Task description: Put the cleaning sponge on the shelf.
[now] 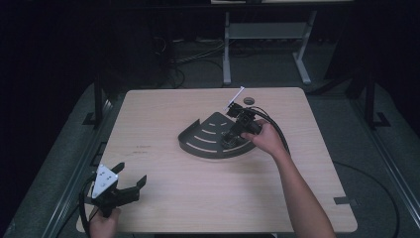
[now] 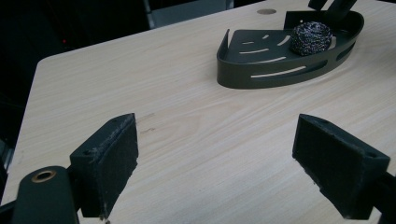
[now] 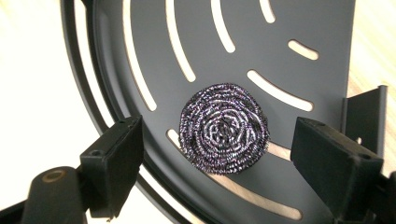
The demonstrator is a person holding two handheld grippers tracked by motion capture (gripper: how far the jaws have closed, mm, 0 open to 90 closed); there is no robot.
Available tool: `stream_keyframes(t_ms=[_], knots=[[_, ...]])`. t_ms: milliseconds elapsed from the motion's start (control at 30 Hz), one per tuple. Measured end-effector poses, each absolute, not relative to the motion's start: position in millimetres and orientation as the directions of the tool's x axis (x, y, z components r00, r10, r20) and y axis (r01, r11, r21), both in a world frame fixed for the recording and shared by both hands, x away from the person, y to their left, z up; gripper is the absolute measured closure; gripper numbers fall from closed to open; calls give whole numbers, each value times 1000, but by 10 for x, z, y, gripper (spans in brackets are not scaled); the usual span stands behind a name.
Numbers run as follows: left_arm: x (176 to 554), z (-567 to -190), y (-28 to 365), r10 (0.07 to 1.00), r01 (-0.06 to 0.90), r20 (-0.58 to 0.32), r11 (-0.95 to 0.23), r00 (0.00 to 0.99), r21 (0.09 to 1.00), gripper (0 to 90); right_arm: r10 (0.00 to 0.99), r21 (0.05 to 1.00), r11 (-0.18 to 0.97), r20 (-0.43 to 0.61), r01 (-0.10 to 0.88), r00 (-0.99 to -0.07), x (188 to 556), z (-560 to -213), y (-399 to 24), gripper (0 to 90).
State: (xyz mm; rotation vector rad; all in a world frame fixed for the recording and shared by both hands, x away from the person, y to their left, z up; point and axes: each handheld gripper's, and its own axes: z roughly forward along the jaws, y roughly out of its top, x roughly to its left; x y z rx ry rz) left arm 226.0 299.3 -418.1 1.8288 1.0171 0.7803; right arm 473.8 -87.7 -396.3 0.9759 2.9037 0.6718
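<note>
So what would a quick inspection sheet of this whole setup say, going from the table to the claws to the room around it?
Surface: pale wooden table, bare apart from the items listed here.
Job's things: steel wool scourer lying in a dark slotted corner tray.
Clutter: small round disc and a white stick near the far edge.
Grippers: right claw open above the scourer, pads clear of it; left claw open over bare table at the near left corner.
Cables: black cable trailing from the right claw; more cables on the floor behind.
Surroundings: dark room, grey floor, white table frame beyond.
</note>
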Motion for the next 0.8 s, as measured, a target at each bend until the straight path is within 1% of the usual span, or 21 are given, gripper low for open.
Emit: stream_keyframes(t_ms=[467,800], knots=[[2272,-4188,2971,876,329,103,-283,471,901,138,567,420,715,119,559,-815,4650,-3829,-956,160],[2269,-4186,2952,873,327,105,-287,477,900,138,565,428,711,124,558,-816,4549,-3807,-1048,160]])
